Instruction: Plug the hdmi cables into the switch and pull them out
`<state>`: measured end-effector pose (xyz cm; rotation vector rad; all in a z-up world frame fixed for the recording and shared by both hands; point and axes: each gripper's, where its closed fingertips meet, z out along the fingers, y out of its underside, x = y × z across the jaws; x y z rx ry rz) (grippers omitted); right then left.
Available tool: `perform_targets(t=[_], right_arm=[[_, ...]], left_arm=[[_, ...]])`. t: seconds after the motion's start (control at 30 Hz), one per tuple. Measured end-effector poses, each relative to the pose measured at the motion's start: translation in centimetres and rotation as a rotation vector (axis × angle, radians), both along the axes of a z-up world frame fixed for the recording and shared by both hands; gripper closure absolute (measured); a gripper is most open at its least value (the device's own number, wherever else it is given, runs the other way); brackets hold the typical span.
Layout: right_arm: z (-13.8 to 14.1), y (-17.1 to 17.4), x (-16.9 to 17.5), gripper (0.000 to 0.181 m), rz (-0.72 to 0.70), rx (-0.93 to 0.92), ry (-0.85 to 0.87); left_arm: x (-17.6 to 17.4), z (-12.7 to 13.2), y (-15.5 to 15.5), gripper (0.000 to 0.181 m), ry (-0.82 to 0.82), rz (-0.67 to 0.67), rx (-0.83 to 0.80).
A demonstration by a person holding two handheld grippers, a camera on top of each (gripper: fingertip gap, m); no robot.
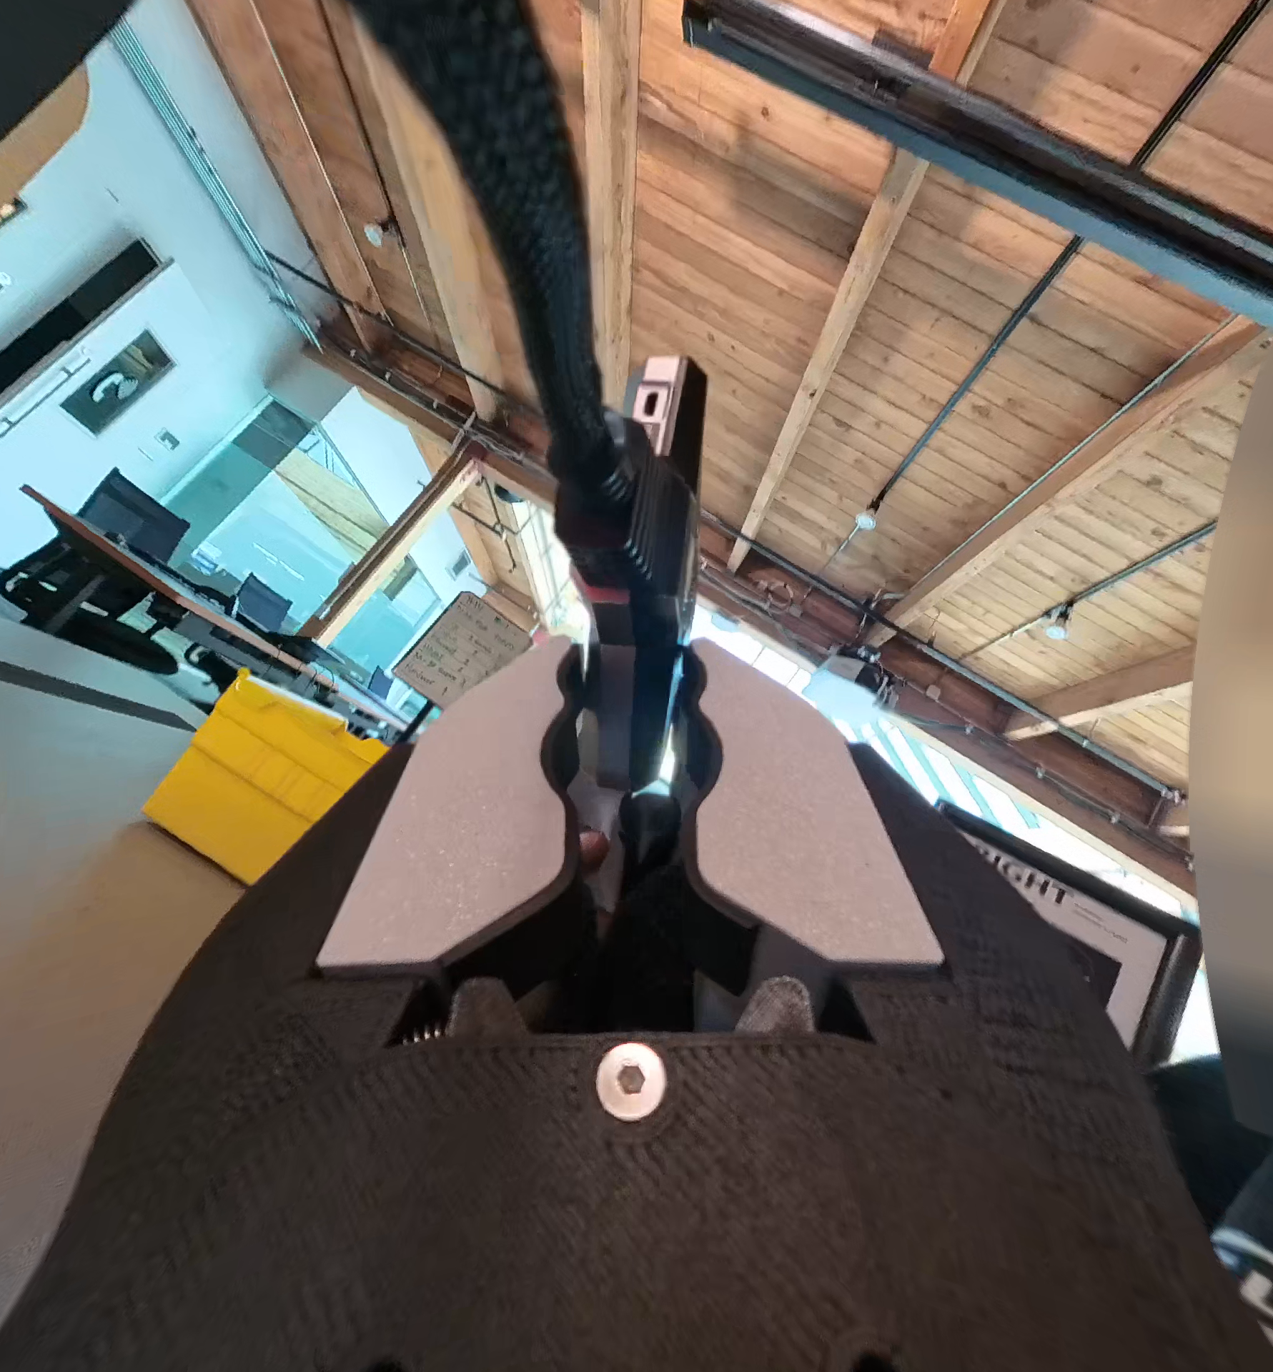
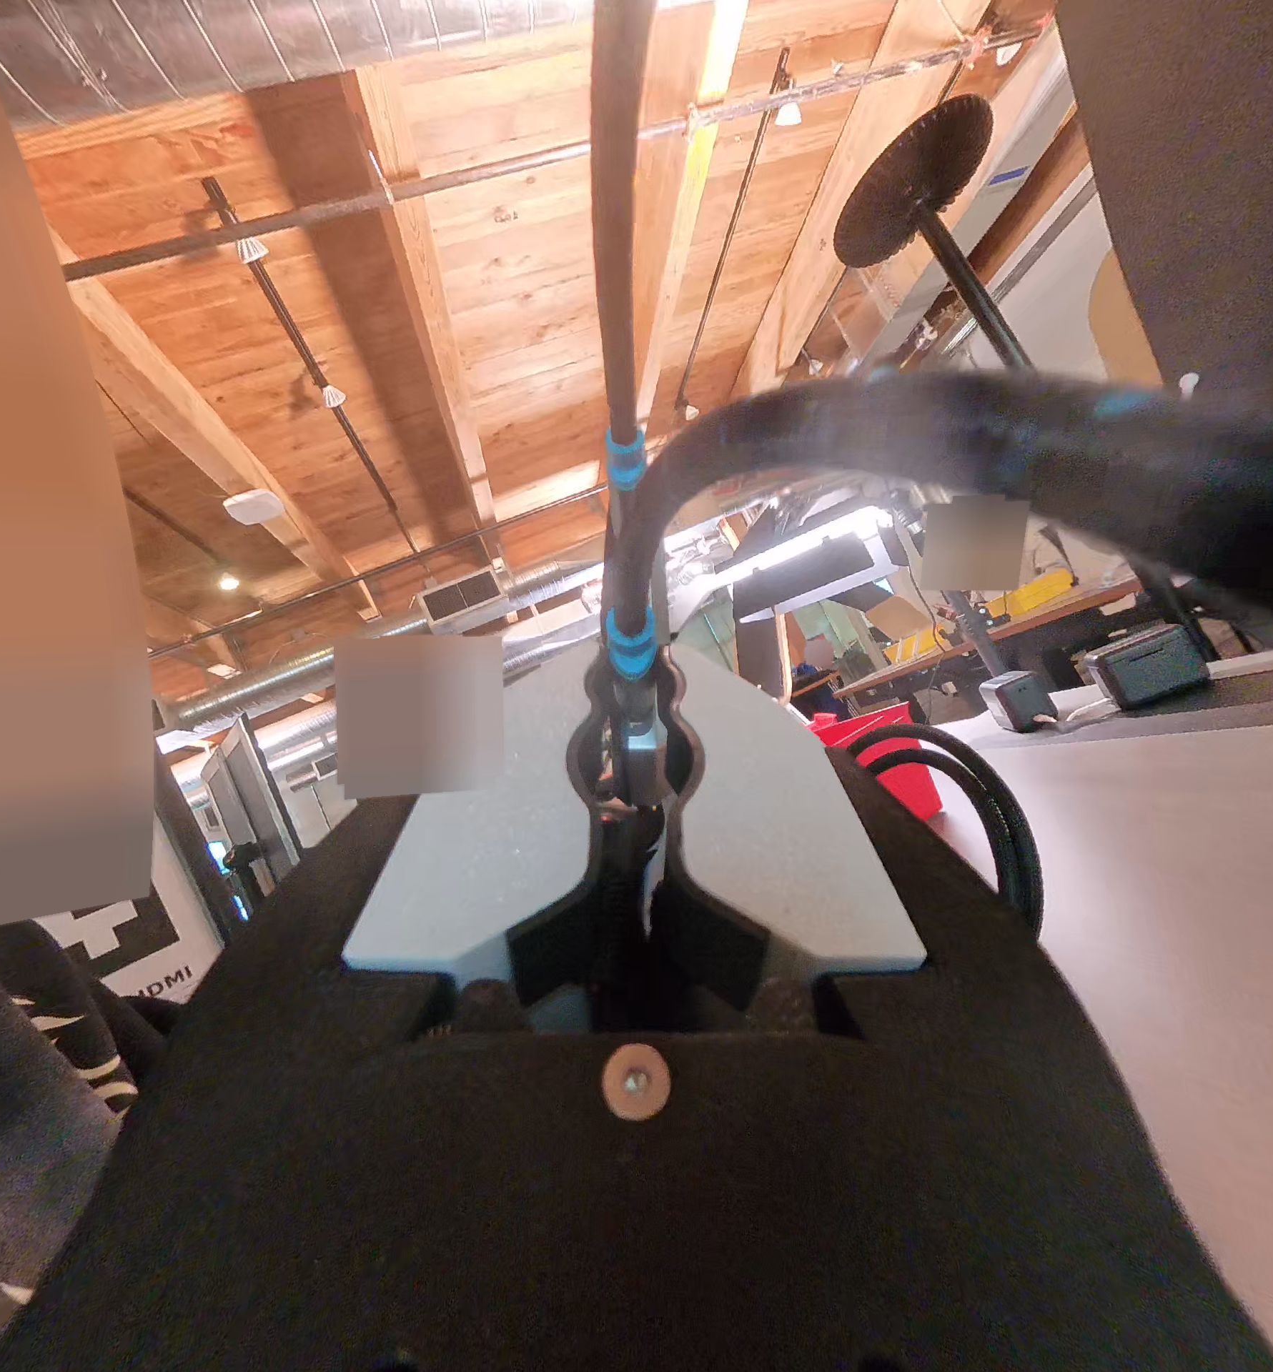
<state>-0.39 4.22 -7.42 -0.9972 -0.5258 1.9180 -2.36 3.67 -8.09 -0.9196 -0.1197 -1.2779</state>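
Observation:
In the left wrist view, my left gripper (image 1: 637,672) is shut on a thin black HDMI switch (image 1: 681,475), held edge-on and pointing up toward the ceiling. Its grey end (image 1: 655,397) shows a port. A black ribbed plug (image 1: 629,520) on a thick braided cable (image 1: 499,185) sits against the switch's side and looks plugged in. In the right wrist view, my right gripper (image 2: 637,687) is shut on a thin black HDMI cable with blue rings (image 2: 622,460); its plug (image 2: 644,753) lies between the pads. A thick braided cable (image 2: 989,438) arcs off to the right.
A yellow bin (image 1: 247,772) stands on the pale table (image 1: 46,965) to the left. In the right wrist view a red bin (image 2: 904,768), a loop of braided cable (image 2: 1008,817) and small dark boxes (image 2: 1145,672) sit on the table (image 2: 1175,928). A black disc on a stand (image 2: 908,185) rises at the right.

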Motion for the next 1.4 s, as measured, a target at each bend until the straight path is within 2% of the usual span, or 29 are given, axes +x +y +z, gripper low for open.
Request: perform_targets(t=[0.17,0.33,0.5,0.77,1.03,1.3,1.37,1.4], right_arm=[[-0.1,0.3,0.0,0.17,0.0,-0.089,0.049],[-0.4,0.6,0.2,0.17,0.006,-0.155,0.083],[-0.6,-0.1,-0.5,0.169,0.034,-0.141,0.054],[-0.6,-0.5,-0.6,0.17,0.049,-0.128,0.05],[-0.4,-0.6,0.2,0.171,0.073,-0.136,0.116],[-0.3,-0.1,0.0,0.171,0.036,-0.136,0.101],[-0.4,-0.2,-0.5,0.171,0.081,-0.159,0.068],[-0.5,-0.2,-1.1,0.17,0.133,-0.233,0.045]], left_arm=[[-0.1,-0.1,0.1,0.157,-0.13,-0.017,0.011],[0.2,-0.3,0.2,0.157,-0.129,-0.009,-0.008],[1.2,-0.7,0.1,0.156,-0.084,-0.082,-0.022],[1.0,-0.6,-0.3,0.159,-0.098,-0.034,-0.012],[1.7,-0.5,-0.7,0.16,-0.109,-0.003,-0.041],[1.4,-0.5,-0.5,0.161,-0.093,0.021,-0.051],[1.0,-0.4,-0.4,0.162,-0.029,0.062,-0.027],[0.5,-0.4,-0.3,0.163,0.012,0.104,0.0]])
